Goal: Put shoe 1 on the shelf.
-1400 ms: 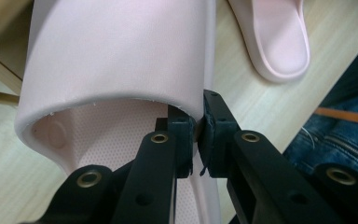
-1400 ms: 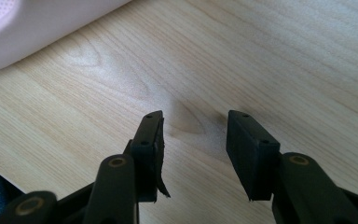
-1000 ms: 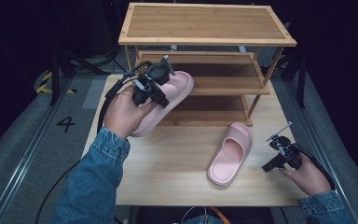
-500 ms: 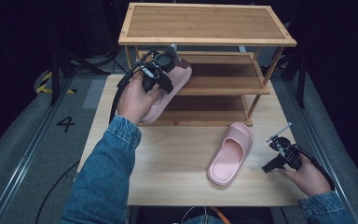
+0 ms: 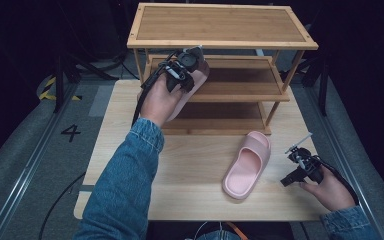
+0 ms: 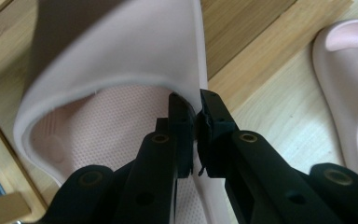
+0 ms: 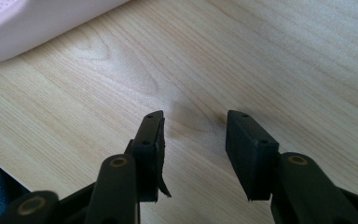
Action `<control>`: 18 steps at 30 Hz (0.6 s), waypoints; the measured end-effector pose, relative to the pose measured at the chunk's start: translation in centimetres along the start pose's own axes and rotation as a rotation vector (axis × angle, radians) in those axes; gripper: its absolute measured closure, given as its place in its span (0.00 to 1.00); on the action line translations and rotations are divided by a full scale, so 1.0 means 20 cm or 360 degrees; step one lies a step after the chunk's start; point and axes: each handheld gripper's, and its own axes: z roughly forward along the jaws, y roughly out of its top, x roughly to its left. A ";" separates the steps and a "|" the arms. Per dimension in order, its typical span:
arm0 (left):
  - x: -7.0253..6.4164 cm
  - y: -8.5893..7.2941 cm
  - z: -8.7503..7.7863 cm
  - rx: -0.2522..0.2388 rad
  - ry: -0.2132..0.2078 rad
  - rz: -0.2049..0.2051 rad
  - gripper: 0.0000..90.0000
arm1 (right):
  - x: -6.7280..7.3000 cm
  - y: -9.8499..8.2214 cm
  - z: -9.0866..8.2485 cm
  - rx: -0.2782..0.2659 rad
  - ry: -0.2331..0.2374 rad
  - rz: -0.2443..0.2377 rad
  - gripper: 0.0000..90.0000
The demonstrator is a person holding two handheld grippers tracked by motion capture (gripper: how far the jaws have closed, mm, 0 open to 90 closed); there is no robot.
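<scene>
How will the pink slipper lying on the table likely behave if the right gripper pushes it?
The slipper on the table rests flat on its broad sole, so it should slide rather than tip or roll. Its thick, foam-like body suggests it is light. The held slipper keeps its shape while the left gripper pinches one edge, so it is probably fairly stiff.

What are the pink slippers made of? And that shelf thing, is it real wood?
The pink slipper on the table looks like soft moulded foam or rubber: matte, smooth, one thick piece. The slipper in the left gripper has a dotted, textured footbed and its edge squashes between the jaws. The shoe rack looks like bamboo or wood: streaky honey grain, slight sheen. I can't be sure which.
</scene>
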 end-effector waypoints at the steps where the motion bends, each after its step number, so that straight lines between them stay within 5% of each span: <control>1: 0.00 0.00 0.01 -0.0011 0.0000 0.0004 0.94 | 0.00 0.00 0.00 0.0000 0.0002 0.0000 0.64; 3: 0.00 0.01 0.02 -0.0047 0.0008 -0.0016 0.93 | 0.00 0.00 0.00 -0.0006 0.0023 0.0002 0.64; 5: 0.00 0.01 0.03 -0.0057 0.0034 0.0035 0.92 | 0.00 0.00 0.00 -0.0016 0.0032 -0.0008 0.64; 7: -0.01 0.01 0.03 -0.0062 0.0075 0.0000 0.84 | 0.01 0.00 -0.01 -0.0012 0.0027 -0.0012 0.63; 13: 0.02 -0.04 -0.01 -0.0086 -0.0072 -0.0122 0.68 | 0.01 0.00 0.00 -0.0007 0.0030 -0.0024 0.63; 14: 0.03 -0.05 -0.03 -0.0064 -0.0081 -0.0066 0.67 | 0.01 0.00 0.00 -0.0006 0.0031 -0.0019 0.63; 15: 0.03 -0.08 -0.06 -0.0049 -0.0156 -0.0102 0.65 | 0.01 0.00 0.00 -0.0011 0.0030 -0.0016 0.63; 16: 0.04 -0.10 -0.09 -0.0049 -0.0184 -0.0051 0.64 | 0.01 0.01 0.00 -0.0010 0.0030 -0.0016 0.63; 18: 0.05 -0.14 -0.14 -0.0057 -0.0232 -0.0071 0.65 | 0.00 0.01 0.00 -0.0007 0.0034 -0.0021 0.63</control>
